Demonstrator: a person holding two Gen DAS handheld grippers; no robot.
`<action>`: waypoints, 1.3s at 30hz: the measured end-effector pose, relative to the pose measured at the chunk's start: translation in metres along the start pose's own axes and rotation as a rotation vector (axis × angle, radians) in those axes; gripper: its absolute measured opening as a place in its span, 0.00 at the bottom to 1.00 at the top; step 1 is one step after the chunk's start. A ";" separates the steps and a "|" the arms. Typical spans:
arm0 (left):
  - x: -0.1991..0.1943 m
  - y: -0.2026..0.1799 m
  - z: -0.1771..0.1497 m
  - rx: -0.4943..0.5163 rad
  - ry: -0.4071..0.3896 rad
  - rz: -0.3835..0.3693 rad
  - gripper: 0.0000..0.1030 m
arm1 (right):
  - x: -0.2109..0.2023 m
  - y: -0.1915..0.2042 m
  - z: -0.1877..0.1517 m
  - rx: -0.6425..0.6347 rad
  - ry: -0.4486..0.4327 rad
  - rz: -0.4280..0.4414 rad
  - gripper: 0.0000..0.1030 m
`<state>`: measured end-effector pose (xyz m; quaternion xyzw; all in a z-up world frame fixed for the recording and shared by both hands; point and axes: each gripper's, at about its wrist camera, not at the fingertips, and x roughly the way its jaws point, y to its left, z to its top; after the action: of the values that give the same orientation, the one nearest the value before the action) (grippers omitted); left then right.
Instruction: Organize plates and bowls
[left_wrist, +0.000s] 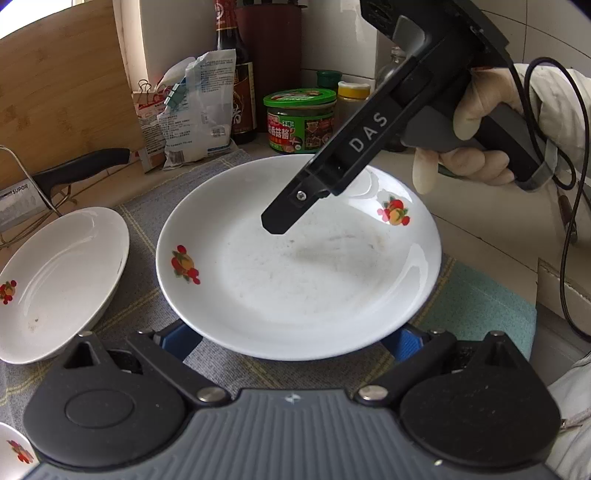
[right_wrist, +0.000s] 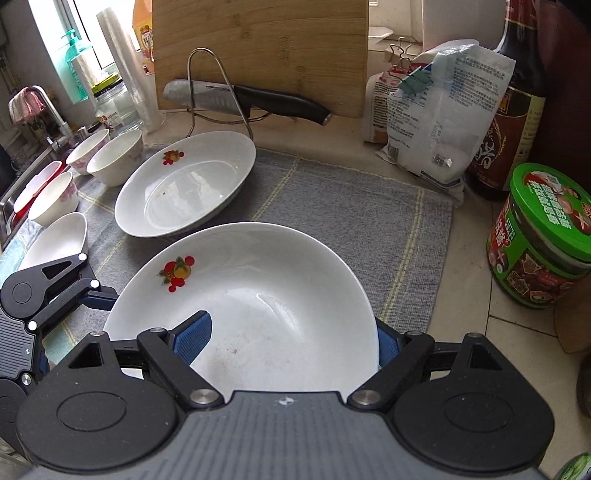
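A white plate (left_wrist: 295, 277) with fruit prints sits between both grippers over the grey mat (right_wrist: 351, 221). My left gripper (left_wrist: 293, 332) is open, and both its blue pads reach under the plate's near rim. My right gripper (right_wrist: 290, 332) comes in from the far side. Its left pad (right_wrist: 194, 338) lies on the plate's inner face and its right pad (right_wrist: 386, 347) is behind the rim, so it is shut on the plate (right_wrist: 277, 295). A second matching plate (right_wrist: 184, 188) lies on the mat to the left. Several white bowls (right_wrist: 114, 157) stand beyond it.
A knife (right_wrist: 240, 98) rests in a wire stand in front of a wooden board (right_wrist: 258, 48). Clipped bags (right_wrist: 443, 122), a dark bottle (right_wrist: 517, 110) and a green-lidded jar (right_wrist: 543, 236) crowd the right. A sink (right_wrist: 11, 206) lies at the far left. A gloved hand (left_wrist: 476, 110) holds the right gripper.
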<state>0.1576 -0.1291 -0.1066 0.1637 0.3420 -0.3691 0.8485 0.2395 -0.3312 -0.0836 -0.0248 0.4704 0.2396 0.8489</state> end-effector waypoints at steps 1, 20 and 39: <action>0.002 0.000 0.001 -0.005 0.002 0.001 0.97 | 0.002 -0.003 0.001 0.005 0.001 0.000 0.89; 0.011 0.002 0.002 -0.045 0.017 0.033 0.98 | 0.020 -0.011 0.003 -0.004 0.003 -0.060 1.00; -0.124 0.000 -0.029 -0.264 -0.154 0.306 0.99 | -0.029 0.093 -0.006 -0.073 -0.198 -0.172 1.00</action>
<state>0.0826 -0.0498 -0.0401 0.0726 0.2927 -0.1995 0.9323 0.1814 -0.2615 -0.0461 -0.0723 0.3714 0.1842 0.9071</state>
